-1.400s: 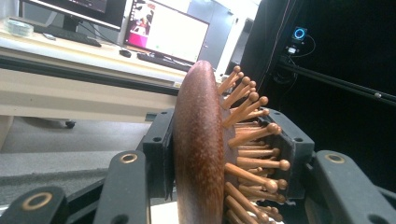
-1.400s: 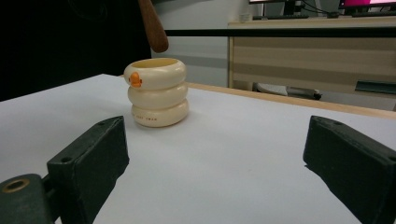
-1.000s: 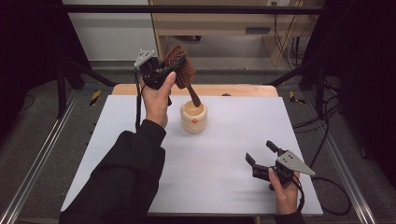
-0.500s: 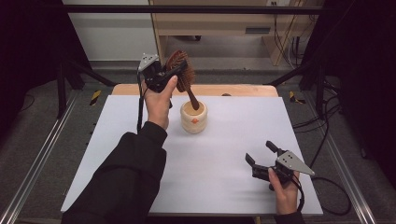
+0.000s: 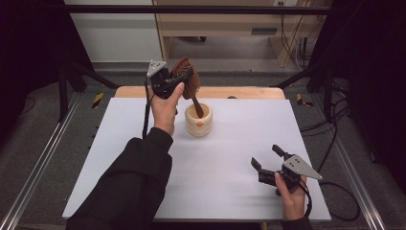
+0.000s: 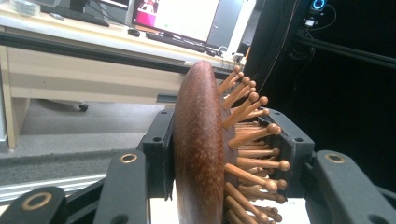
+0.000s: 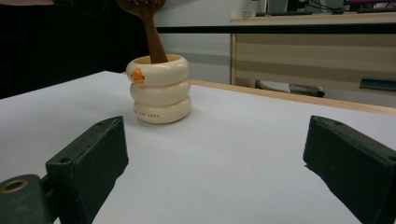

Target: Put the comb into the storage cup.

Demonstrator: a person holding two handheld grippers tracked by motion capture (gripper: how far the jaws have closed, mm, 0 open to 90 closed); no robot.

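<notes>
High view: from above the near edge, facing forward and down over the whole table [image 5: 230,191]. Left gripper view: very close on the hairbrush [image 6: 198,154]. Right gripper view: low, near the tabletop, sharing the cup [image 7: 160,88] with the high view.

Hairbrush [image 5: 188,81] handle in cup [image 5: 198,120], mid-table [image 5: 239,143].

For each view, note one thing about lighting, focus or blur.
High view: white table evenly lit, surroundings dark. Left gripper view: hairbrush sharp, glaring monitor behind it soft. Right gripper view: cup fairly sharp, near jaws slightly soft.
</notes>
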